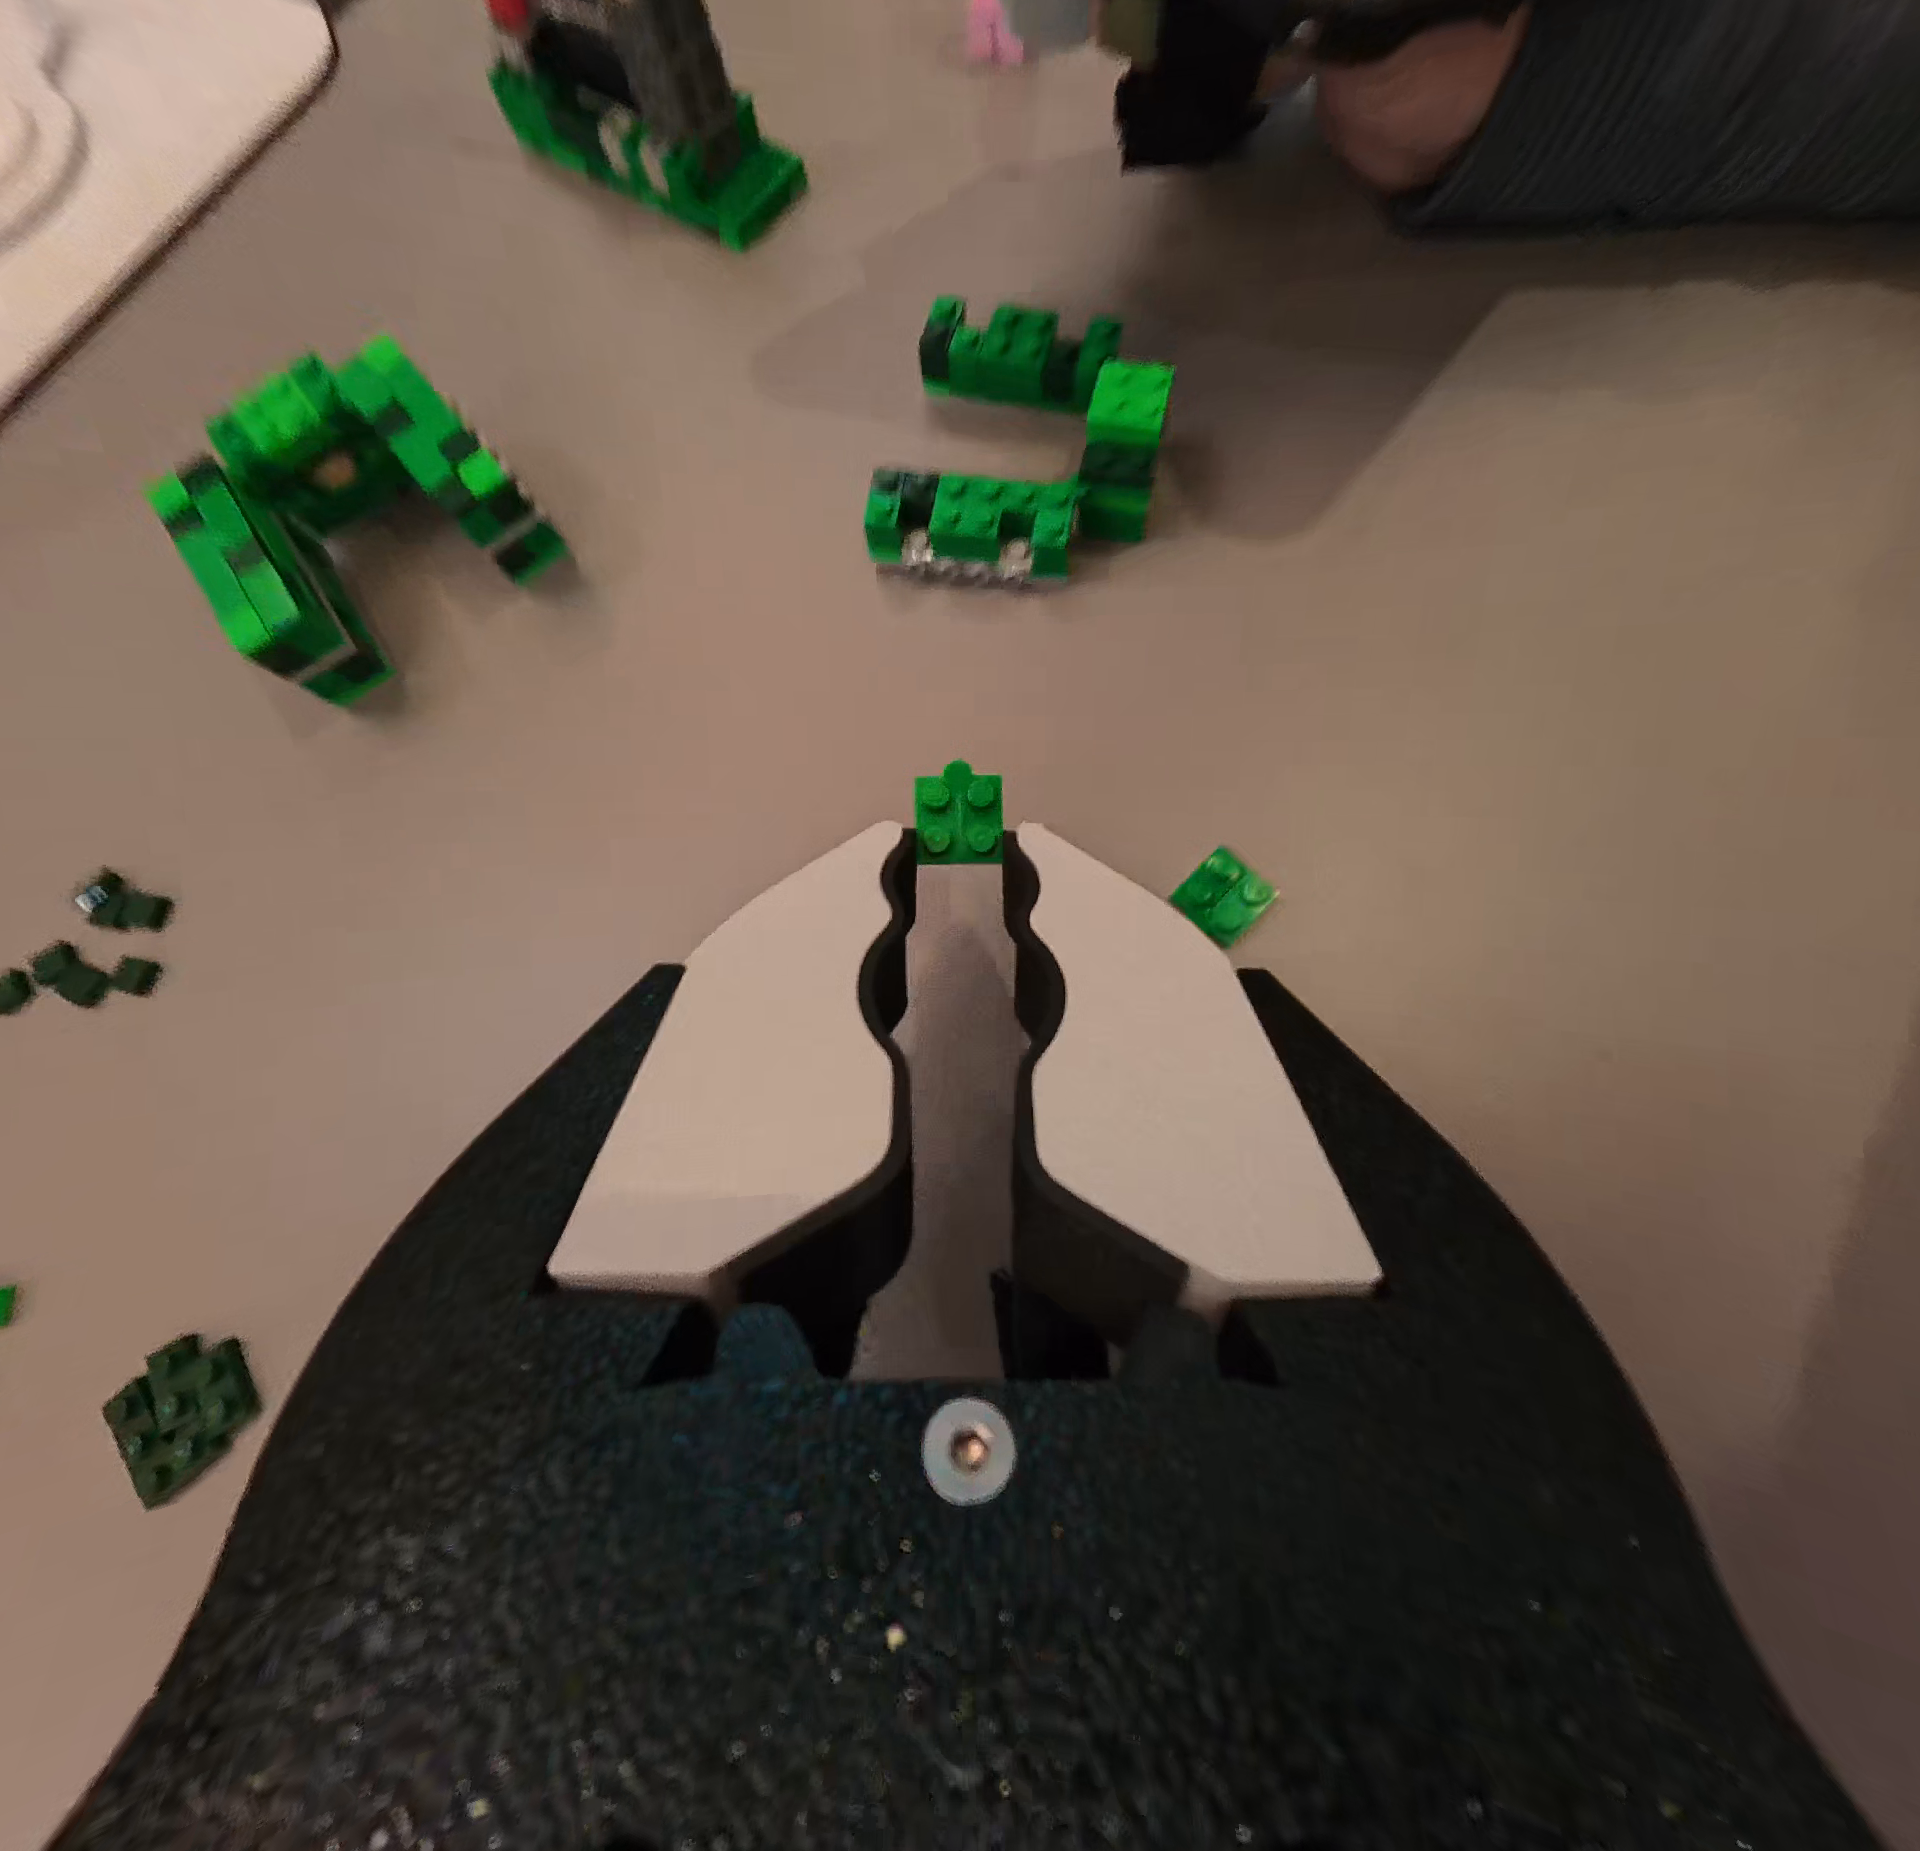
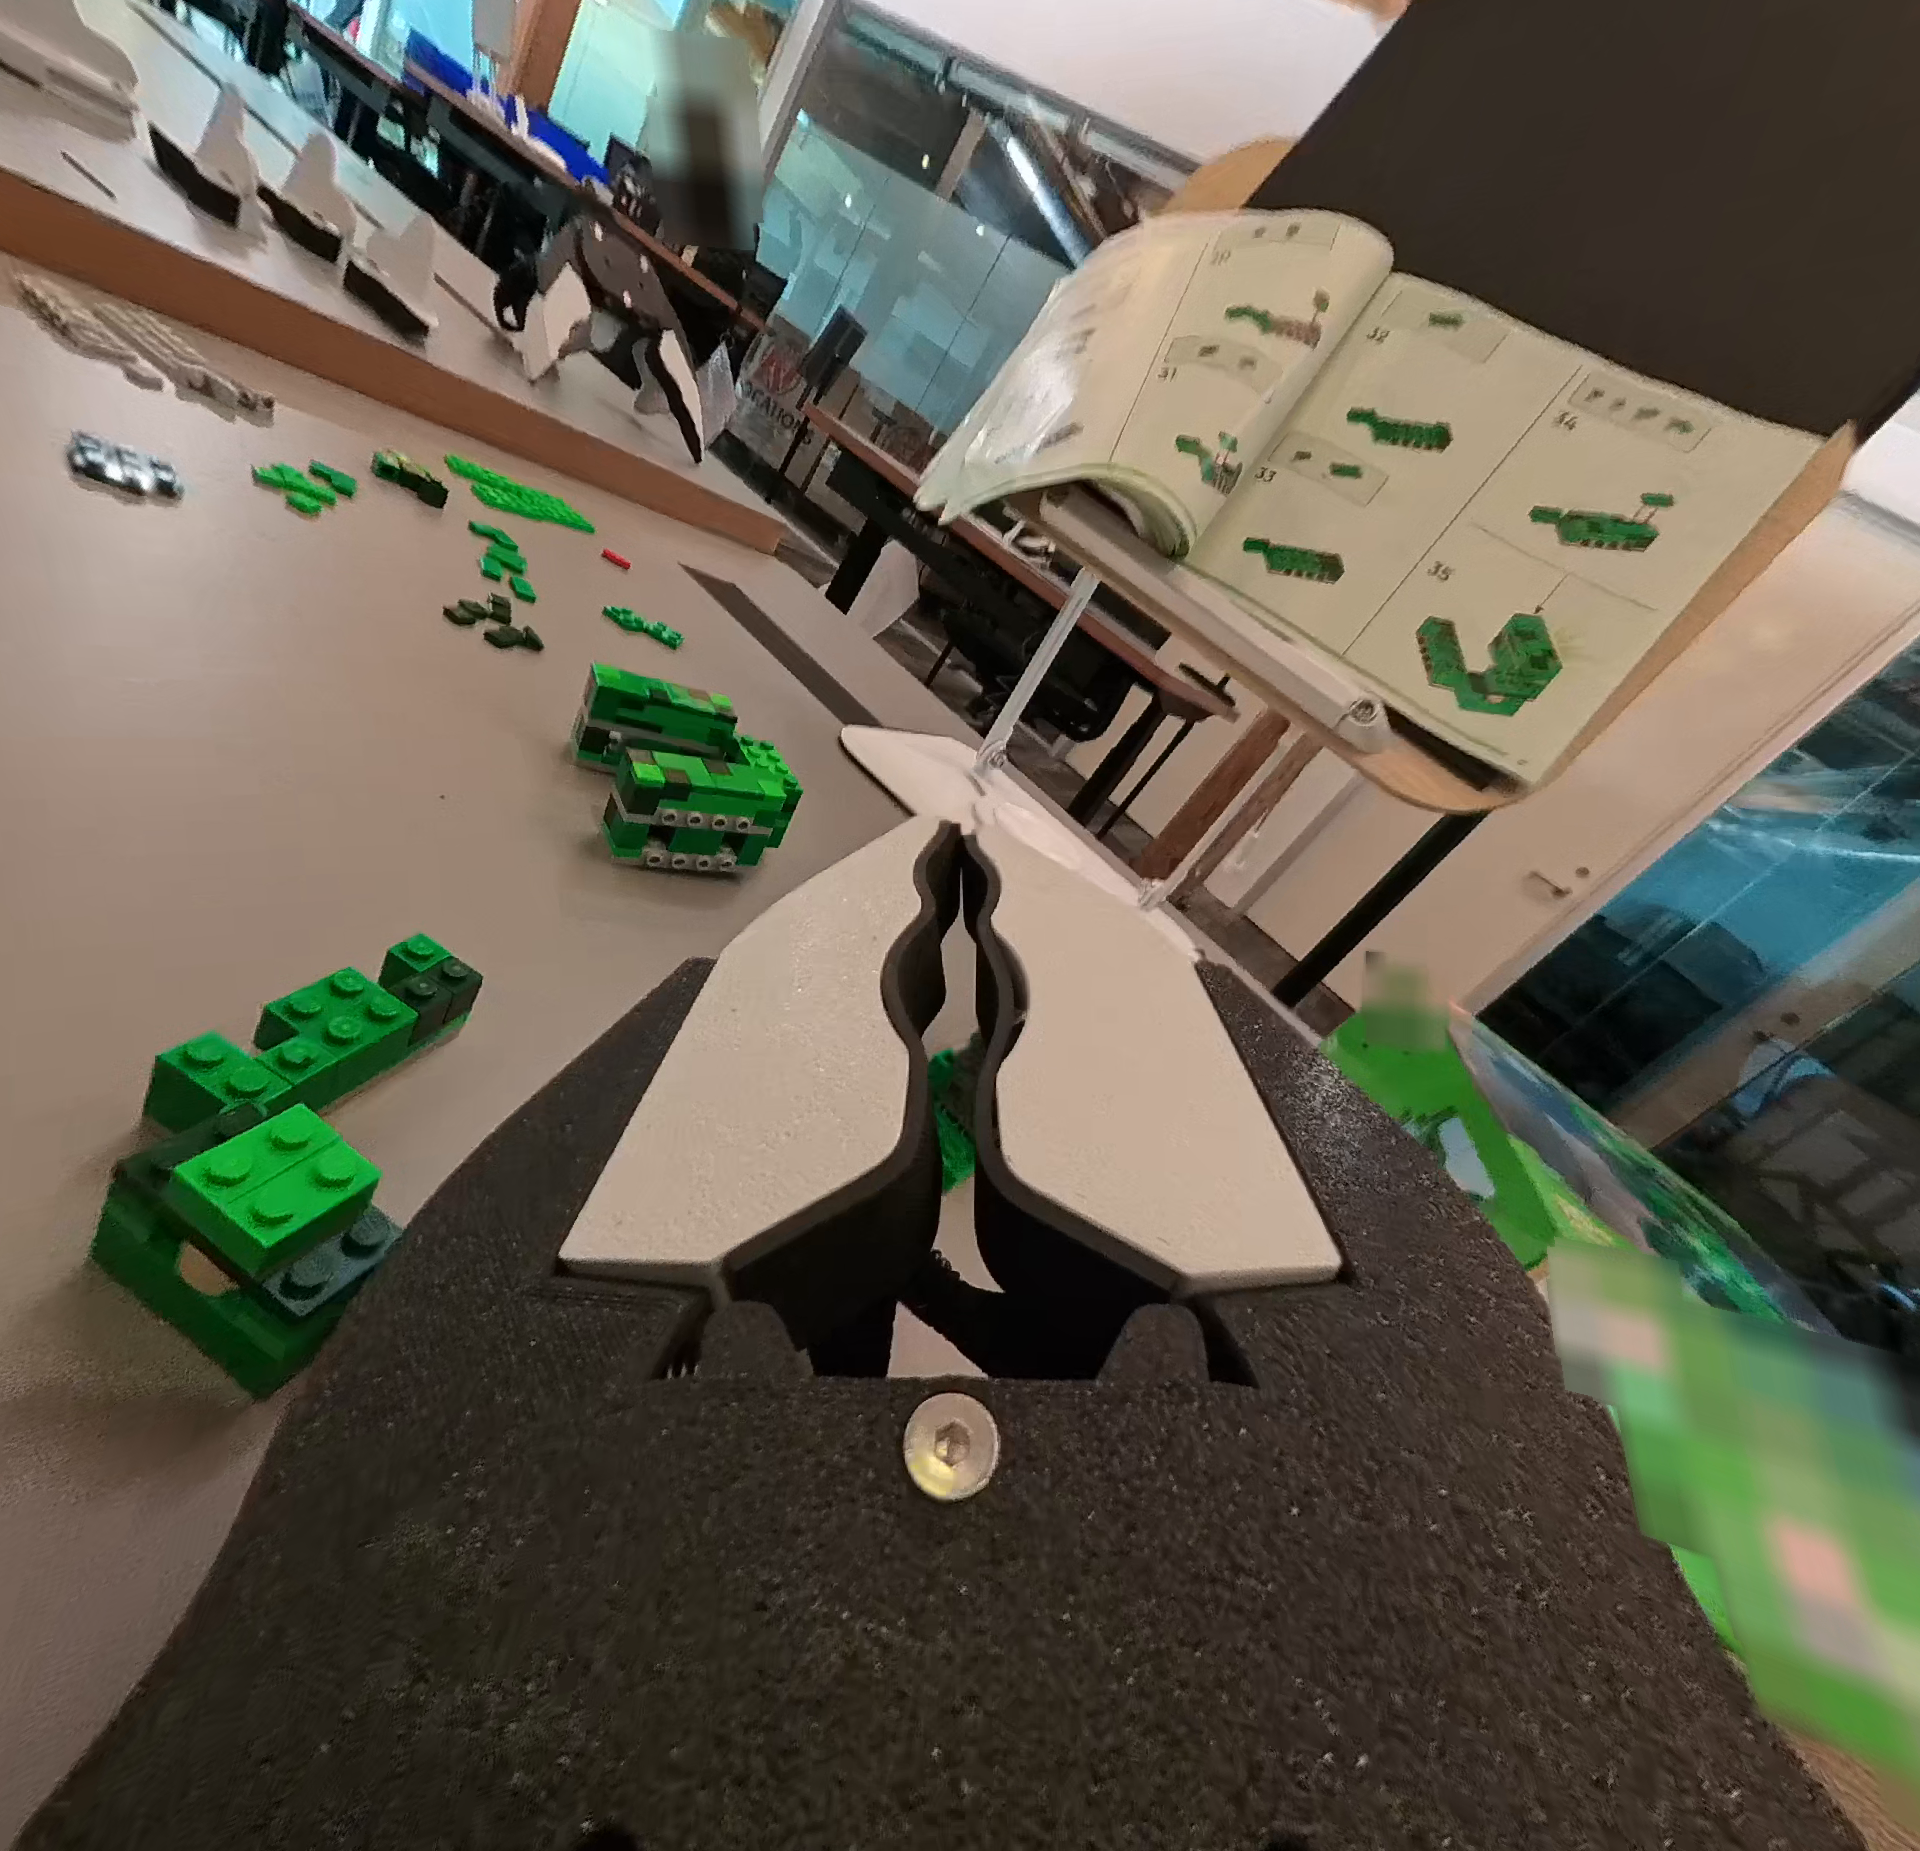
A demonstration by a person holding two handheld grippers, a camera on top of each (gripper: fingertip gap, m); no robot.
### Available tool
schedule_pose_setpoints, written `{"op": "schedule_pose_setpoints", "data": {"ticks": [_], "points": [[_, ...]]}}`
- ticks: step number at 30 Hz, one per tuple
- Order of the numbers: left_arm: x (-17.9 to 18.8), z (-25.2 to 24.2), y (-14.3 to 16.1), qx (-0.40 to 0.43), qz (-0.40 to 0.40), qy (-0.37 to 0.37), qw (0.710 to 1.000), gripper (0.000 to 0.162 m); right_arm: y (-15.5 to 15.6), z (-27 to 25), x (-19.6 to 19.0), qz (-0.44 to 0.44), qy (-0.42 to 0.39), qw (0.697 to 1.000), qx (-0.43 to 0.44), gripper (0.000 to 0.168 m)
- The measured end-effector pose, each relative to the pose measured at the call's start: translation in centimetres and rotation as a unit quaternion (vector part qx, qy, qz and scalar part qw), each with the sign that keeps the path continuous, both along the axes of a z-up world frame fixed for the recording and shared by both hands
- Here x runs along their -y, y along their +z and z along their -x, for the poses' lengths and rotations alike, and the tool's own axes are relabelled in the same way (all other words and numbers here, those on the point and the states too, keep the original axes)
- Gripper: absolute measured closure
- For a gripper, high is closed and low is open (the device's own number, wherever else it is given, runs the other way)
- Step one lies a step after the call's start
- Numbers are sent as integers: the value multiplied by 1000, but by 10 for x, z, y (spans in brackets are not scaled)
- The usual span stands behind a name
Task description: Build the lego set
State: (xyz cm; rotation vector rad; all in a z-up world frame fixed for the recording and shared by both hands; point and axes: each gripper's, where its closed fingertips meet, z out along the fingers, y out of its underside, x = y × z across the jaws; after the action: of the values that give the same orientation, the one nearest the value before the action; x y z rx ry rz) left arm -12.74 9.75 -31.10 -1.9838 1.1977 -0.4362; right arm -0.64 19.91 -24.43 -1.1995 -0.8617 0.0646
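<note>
Two hand-held grippers: one per wrist view, both over a grey-brown table [image 1: 1455, 762].
Left hand-held gripper [image 1: 958, 837]: narrowly parted, tips clamped on a small bright-green plate [image 1: 958, 814] with four studs up; plate stuck out past the tips, above the table.
Right hand-held gripper [image 2: 958, 845]: pressed together at the tips, only a wavy slit between the pads; nothing seen held at the tips; a bit of green brick [image 2: 951, 1115] glimpsed through the slit farther back, contact unclear.
Loose green plate [image 1: 1223, 895]: flat on the table, just right of the left gripper's tips.
C-shaped green assembly [image 1: 1029, 445]: ahead of the left gripper, studs up, pale clear pieces along its near edge.
Tilted green assembly [image 1: 332, 513]: on the left, lying on its side, blurred.
Tall dark-and-green build [image 1: 644, 97]: at the far edge, blurred.
Dark-green loose pieces [image 1: 182, 1417]: scattered at lower left, one larger cluster nearest the camera.
Stepped green assembly [image 2: 281, 1115]: left of the right gripper, bright and dark bricks mixed.
Blocky green assembly [image 2: 686, 773]: farther off, grey studs along its front.
Flat green plates [image 2: 520, 497]: spread farther back with small dark pieces.
Instruction booklet [image 2: 1403, 492]: open on a white stand [image 2: 914, 752], leaning above the table.
Containers: none made out; every brick directly on the table.
Sleeve [image 1: 1704, 76]: dark, ribbed, at upper right in the left wrist view.
</note>
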Motion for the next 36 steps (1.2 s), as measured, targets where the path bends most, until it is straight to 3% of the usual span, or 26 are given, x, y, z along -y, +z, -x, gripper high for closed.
{"op": "schedule_pose_setpoints", "data": {"ticks": [1,5,9,14,17,19,24,28,31,36], "points": [[1,-4,7,5,-23,-4,1000,147,4,0,3,-10,4,1000,-6,168],[-5,-13,33,3,-138,2,990,147,7,21,34,51,92,994,-41,168],[-6,-23,46,-6,-215,-1,977,147,0,61,88,229,248,939,-69,165],[-4,-33,54,-8,-265,-8,964,147,2,72,100,330,264,901,-99,149],[-4,-35,54,-10,-262,-10,965,147,-1,73,104,394,287,862,-137,149],[-5,-33,53,-12,-254,-7,967,147,-3,71,101,407,288,853,-154,150],[-4,-29,56,21,-232,-1,972,147,-5,68,98,411,282,853,-155,151],[5,-28,40,25,-144,-18,989,147,-10,65,92,375,255,882,-126,153],[11,-22,23,21,-38,10,999,147,-20,64,93,349,242,903,-67,155],[5,12,-4,-16,46,110,993,147,-43,67,96,263,189,942,89,164]]}}
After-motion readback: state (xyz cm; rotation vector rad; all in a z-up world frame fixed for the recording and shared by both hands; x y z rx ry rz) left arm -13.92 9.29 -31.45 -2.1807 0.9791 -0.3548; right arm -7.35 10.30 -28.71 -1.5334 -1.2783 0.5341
